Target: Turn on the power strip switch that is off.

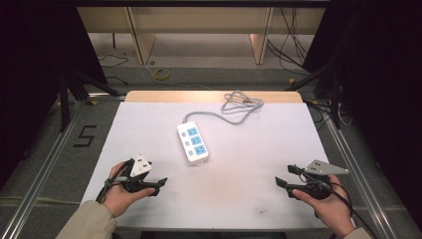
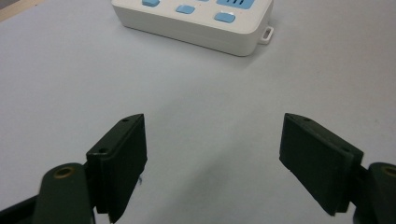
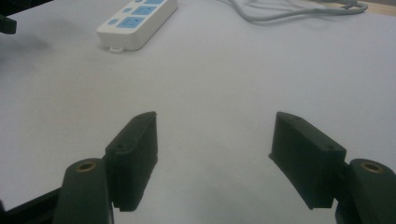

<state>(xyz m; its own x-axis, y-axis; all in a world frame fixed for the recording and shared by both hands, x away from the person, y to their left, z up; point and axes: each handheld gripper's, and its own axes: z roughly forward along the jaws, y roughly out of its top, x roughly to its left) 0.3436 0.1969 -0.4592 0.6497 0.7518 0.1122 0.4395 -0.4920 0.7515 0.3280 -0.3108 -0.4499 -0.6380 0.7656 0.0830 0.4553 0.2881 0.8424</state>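
Tongs, left [image 1: 160, 185] and right [image 1: 281, 183], gape wide and empty near a glossy rectangular white power strip [image 1: 192, 143].

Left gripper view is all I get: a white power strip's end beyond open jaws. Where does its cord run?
Observer: The grey cord leaves the power strip at its far end and lies in a loose bundle near the table's far edge.
Operator: And the other gripper?
Observer: The right gripper sits near the table's front right corner, jaws open, nothing between them.
Operator: Which is nearer the strip?
Observer: The left gripper looks nearer; it sits front left, jaws also open and empty.
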